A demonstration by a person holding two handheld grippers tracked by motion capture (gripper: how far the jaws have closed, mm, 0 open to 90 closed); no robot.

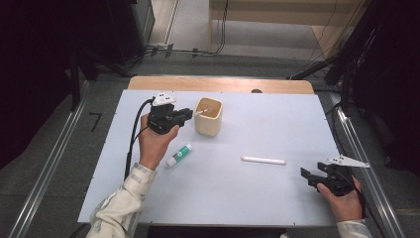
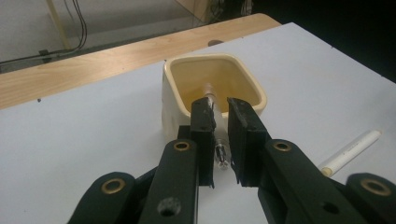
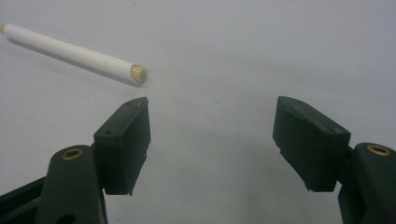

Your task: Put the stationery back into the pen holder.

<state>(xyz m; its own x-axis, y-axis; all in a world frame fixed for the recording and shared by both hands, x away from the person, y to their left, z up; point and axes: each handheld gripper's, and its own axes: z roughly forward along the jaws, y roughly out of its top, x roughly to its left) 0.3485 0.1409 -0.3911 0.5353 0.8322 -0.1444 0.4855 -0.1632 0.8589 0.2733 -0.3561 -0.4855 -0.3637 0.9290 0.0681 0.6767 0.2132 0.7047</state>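
Two tools: we note the left tool clamped on a pen, and the right tool spread wide with nothing between its jaws.
Held thing: the pen is thin, with a pale barrel and a clear part near the pads; its far end points over the rim into the cup.
Cup: cream, squarish, open-topped, upright on the white bench, near the far edge; in the high view the left tool sits just beside it.
Other things: a white stick lies flat between the two hands, and a glue stick with a green cap lies near the left hand.
Right side: the right tool rests low at the near right of the bench; in its own view the white stick lies just ahead and to the left of its jaws.
Handling, pen: we judge it light, stiff and smooth, so it may pivot or slide in the pads; the present hold near one end leaves a long free length.
Handling, white stick: we judge it light, rigid and apt to roll; best taken across its middle.
Handling, cup: looks hard and steady, though a push at the rim could shift it.
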